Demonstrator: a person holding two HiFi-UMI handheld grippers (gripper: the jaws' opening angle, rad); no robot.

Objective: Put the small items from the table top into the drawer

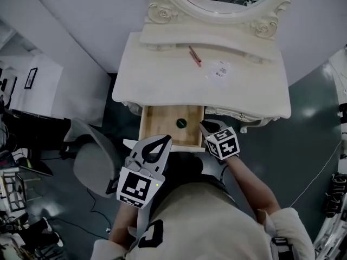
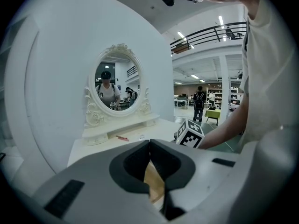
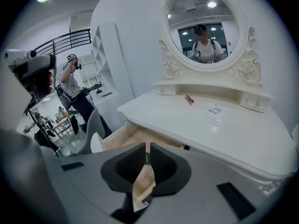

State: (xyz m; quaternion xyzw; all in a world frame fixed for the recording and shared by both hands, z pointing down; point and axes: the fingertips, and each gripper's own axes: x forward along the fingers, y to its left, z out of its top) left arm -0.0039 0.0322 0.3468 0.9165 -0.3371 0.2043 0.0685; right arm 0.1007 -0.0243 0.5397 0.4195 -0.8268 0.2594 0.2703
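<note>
The drawer [image 1: 157,130] stands open for loading. The left gripper [image 1: 161,140] and right gripper [image 1: 206,127] hover by it, fingers closed and empty. A red stick [image 1: 194,55] and clear packet [image 1: 220,71] lie on the counter [image 1: 157,77].

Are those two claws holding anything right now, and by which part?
Nothing: the left claw and the right claw are both shut and empty.
</note>
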